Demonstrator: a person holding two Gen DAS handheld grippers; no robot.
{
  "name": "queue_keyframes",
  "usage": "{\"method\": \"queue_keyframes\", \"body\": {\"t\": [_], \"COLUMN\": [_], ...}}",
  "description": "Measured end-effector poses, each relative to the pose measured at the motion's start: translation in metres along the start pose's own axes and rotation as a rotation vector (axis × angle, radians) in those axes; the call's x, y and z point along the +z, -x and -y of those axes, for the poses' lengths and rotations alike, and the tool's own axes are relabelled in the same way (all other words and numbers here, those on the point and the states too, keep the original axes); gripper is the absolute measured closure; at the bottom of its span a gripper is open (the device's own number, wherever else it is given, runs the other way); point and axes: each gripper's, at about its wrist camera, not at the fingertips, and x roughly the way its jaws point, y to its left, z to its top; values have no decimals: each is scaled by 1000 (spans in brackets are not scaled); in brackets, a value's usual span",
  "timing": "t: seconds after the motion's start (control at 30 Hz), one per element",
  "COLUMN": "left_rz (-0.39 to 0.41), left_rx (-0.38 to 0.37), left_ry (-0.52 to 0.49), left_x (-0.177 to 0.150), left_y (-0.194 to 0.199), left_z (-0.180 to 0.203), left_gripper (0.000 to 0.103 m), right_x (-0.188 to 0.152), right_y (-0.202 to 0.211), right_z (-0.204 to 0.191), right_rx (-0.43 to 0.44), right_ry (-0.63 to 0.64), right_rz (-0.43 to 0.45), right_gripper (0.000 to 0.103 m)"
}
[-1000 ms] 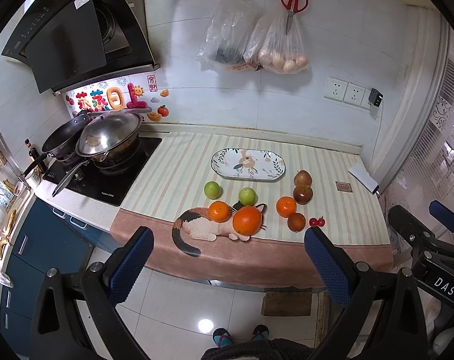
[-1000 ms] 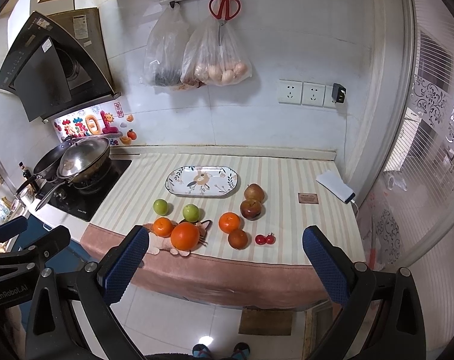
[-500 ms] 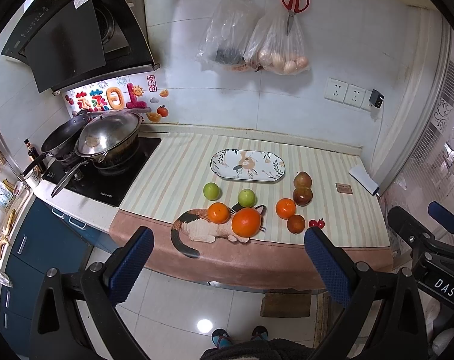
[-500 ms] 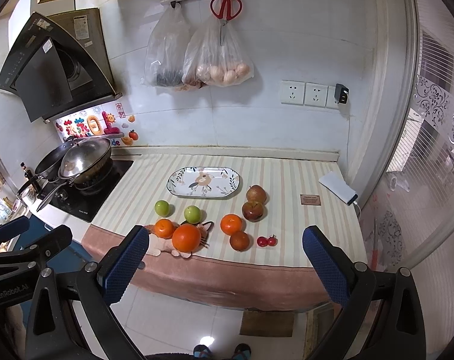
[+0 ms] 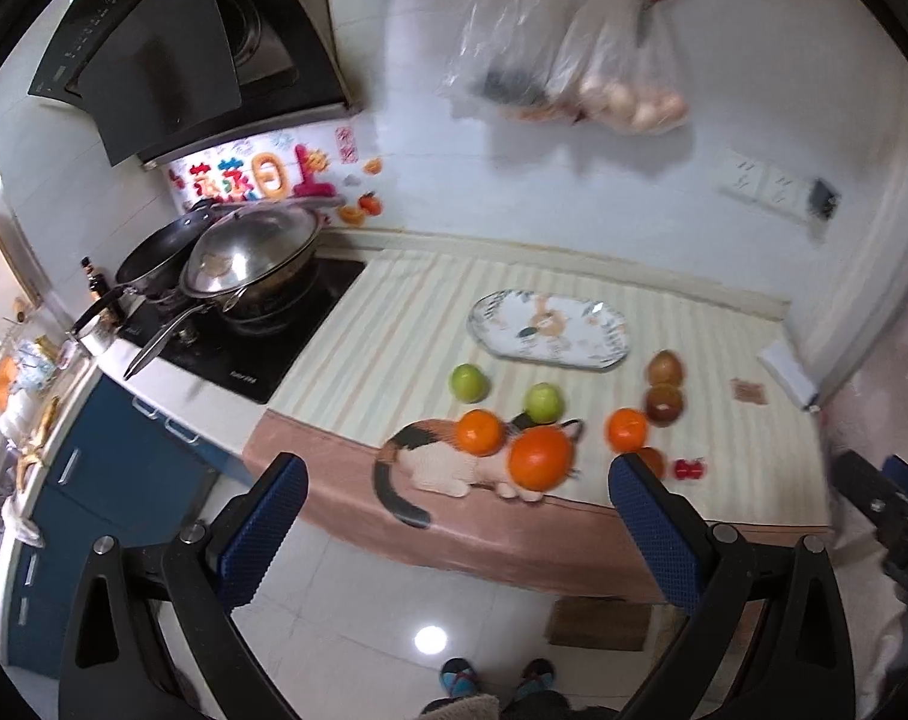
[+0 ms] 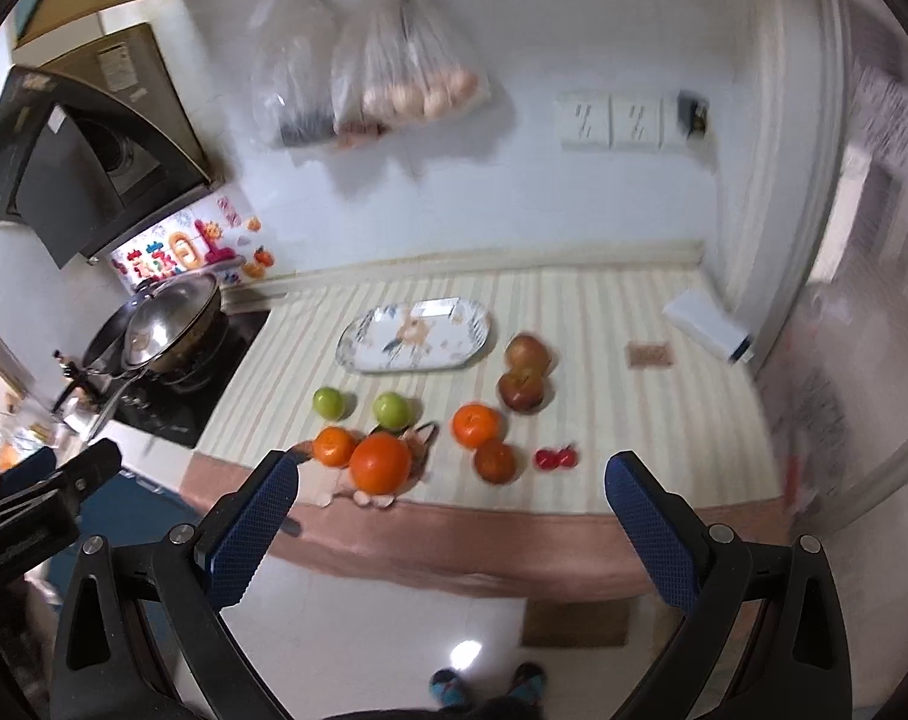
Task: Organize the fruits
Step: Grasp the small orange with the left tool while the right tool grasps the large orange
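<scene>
The left tool (image 5: 454,516) and the right tool (image 6: 454,516) both hang spread wide and hold nothing, out past the front edge of the bench (image 6: 634,312), likely so the whole spread can be seen before a pick; the fruits lie loose near that front edge, the big orange (image 6: 380,463) closest, two green ones (image 6: 327,403) behind it; the plate (image 6: 414,336) sits bare toward the back edge, probably waiting for them.

We see 2 round green fruits (image 6: 332,402), 3 oranges (image 6: 380,463) and 2 reddish-brown apples (image 6: 521,390) scattered near an oval patterned plate (image 6: 357,339).
</scene>
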Motion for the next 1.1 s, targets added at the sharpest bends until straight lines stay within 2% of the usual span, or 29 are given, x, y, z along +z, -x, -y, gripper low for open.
{"method": "queue_keyframes", "body": {"t": [0.17, 0.27, 0.5, 0.63, 0.77, 1.0, 1.1], "left_rz": [-120, -205, -444, -560, -673, -786, -813], "left_rx": [79, 80, -1, -82, -152, -230, -245], "left_ry": [-22, -29, 5, 35, 18, -38, -72], "left_x": [-1, -4, 3, 10, 16, 25, 26], "left_y": [-72, -112, -230, -284, -336, -391, -405], "left_z": [4, 0, -23, -36, -39, -28, -20], "left_gripper": [0, 0, 2, 4, 8, 9, 9], "right_x": [-3, -8, -22, -35, -47, -67, -71], "right_y": [-72, -122, -245, -314, -372, -424, -436], "right_z": [11, 11, -12, -31, -42, -62, -66], "right_rx": [80, 105, 121, 135, 146, 94, 54], "right_ry": [-32, -52, -99, -204, -348, -469, -491], "right_rz": [-140, -217, -361, -469, -557, -615, -622], "right_gripper": [0, 0, 0, 0, 0, 1, 10]}}
